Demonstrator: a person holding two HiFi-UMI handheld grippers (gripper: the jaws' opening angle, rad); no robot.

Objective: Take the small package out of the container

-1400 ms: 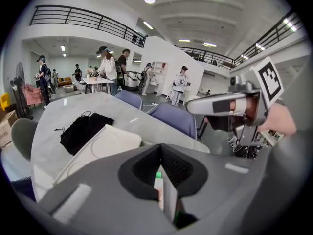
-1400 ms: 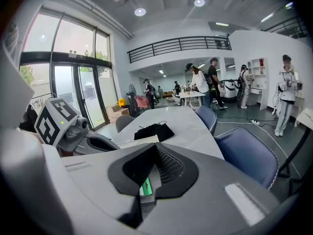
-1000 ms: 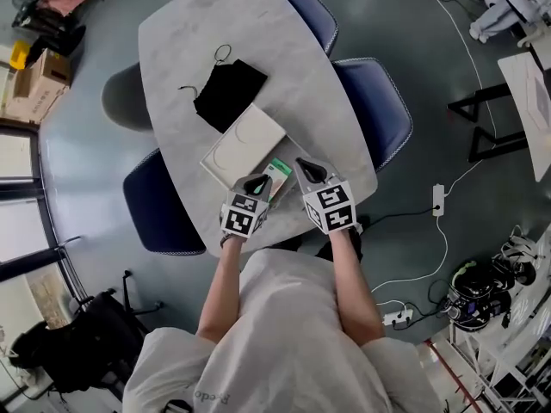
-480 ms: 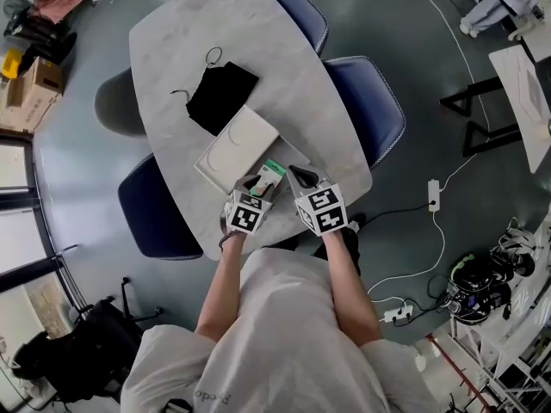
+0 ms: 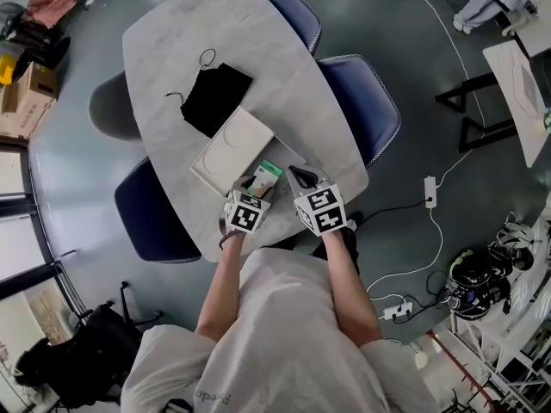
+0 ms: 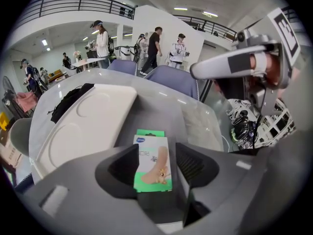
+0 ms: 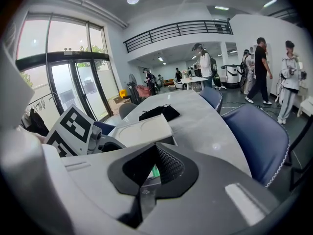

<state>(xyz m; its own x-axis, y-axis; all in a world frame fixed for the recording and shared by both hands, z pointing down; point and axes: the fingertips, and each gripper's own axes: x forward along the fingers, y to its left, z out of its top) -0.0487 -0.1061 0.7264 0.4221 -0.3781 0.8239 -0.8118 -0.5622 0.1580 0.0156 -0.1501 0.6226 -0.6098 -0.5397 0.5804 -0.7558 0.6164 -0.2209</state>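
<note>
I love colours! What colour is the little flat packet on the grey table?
The small flat packet is green and white; left gripper view shows it best.

- Grey marbled table [image 5: 258, 67], oval.
- Black corded pouch [image 5: 209, 97], flat on the table near its middle.
- Blue chairs [image 5: 362, 110] tucked against the table's edges, with a grey chair [image 5: 112, 106] on its left.
- White power strip [image 5: 428, 191] on the floor right of the table.

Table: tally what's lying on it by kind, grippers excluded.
Black cloth bag: 1
White container: 1
Green small package: 1
Total: 3
</note>
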